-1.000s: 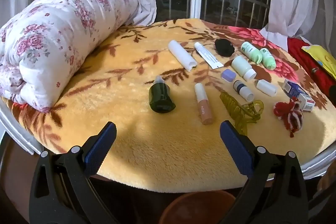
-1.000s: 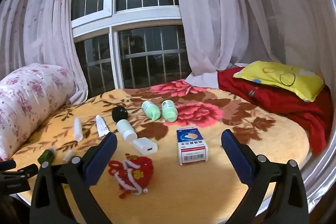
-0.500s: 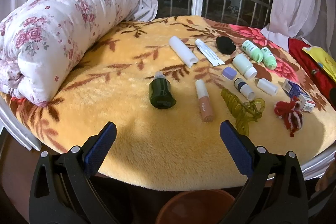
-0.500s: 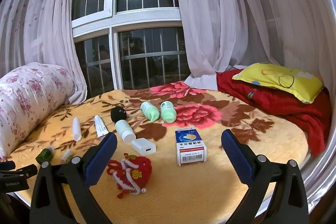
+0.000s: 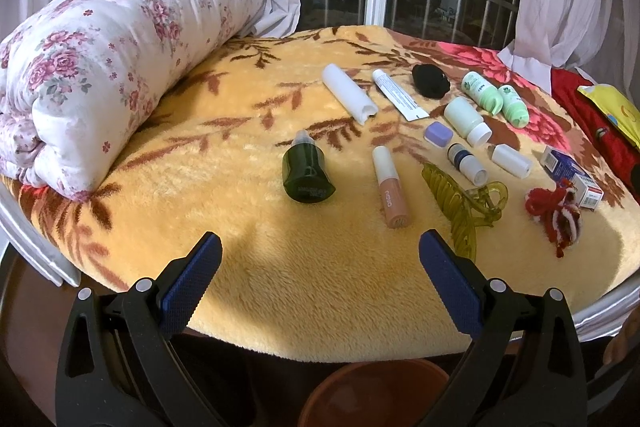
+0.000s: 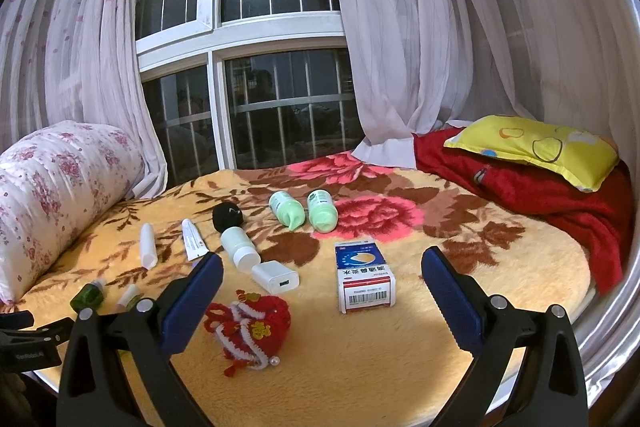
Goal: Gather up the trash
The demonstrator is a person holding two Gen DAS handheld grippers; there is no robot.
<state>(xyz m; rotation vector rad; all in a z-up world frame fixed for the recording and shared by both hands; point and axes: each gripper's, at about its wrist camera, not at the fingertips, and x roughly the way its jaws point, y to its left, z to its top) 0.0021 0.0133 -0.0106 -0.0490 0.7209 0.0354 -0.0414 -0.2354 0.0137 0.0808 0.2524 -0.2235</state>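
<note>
Left gripper [image 5: 320, 277] crept closer over the last second, dark green bottle [image 5: 306, 173] now mid-frame; both claws wide, right gripper [image 6: 322, 293] empty, nothing collected.

The blue-and-white medicine box [image 6: 365, 277] carries large Chinese characters along its side, seemingly 滴通鼻炎水, above a red band and a barcode whose digits are too small to read. The pink lip gloss tube [image 5: 390, 187] bears small lettering along its body, not clearly legible. Print on the white ointment tube [image 5: 398, 95] and the dark green bottle [image 5: 306, 173] is likewise unreadable.
</note>
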